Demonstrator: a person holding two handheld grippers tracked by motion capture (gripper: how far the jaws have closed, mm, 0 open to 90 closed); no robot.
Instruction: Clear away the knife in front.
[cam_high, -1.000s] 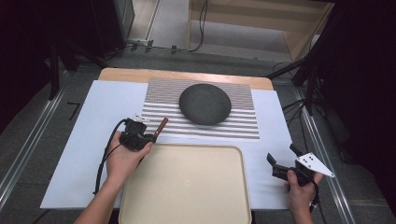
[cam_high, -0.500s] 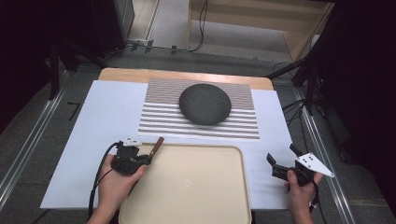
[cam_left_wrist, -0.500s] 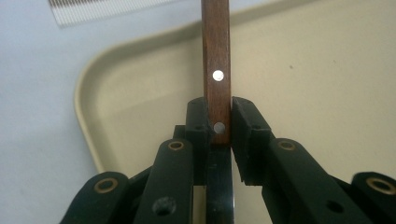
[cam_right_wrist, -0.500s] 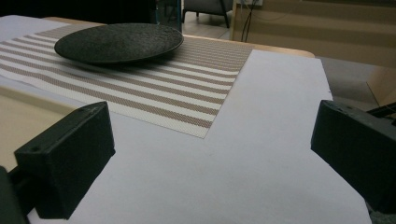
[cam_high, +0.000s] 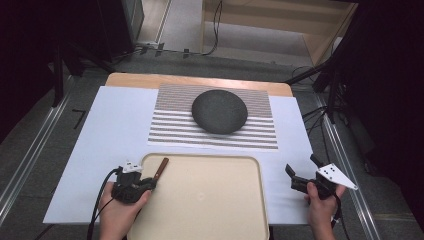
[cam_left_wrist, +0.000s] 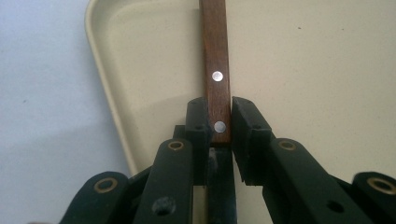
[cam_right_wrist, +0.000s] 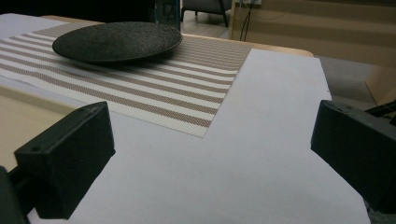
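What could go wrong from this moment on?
The left tool grips only the very end of the wooden handle, so the piece may pivot or slip out. It sits right by the beige tray's rim and could catch on it.

We see a cream tray (cam_high: 210, 200), a brown handle (cam_left_wrist: 215, 60) with silver rivets, a charcoal plate (cam_high: 219, 111) on a brown-and-white striped mat (cam_high: 165, 131), white paper (cam_high: 107, 130), and black grippers.

No legible txt, labels or nos. anywhere.
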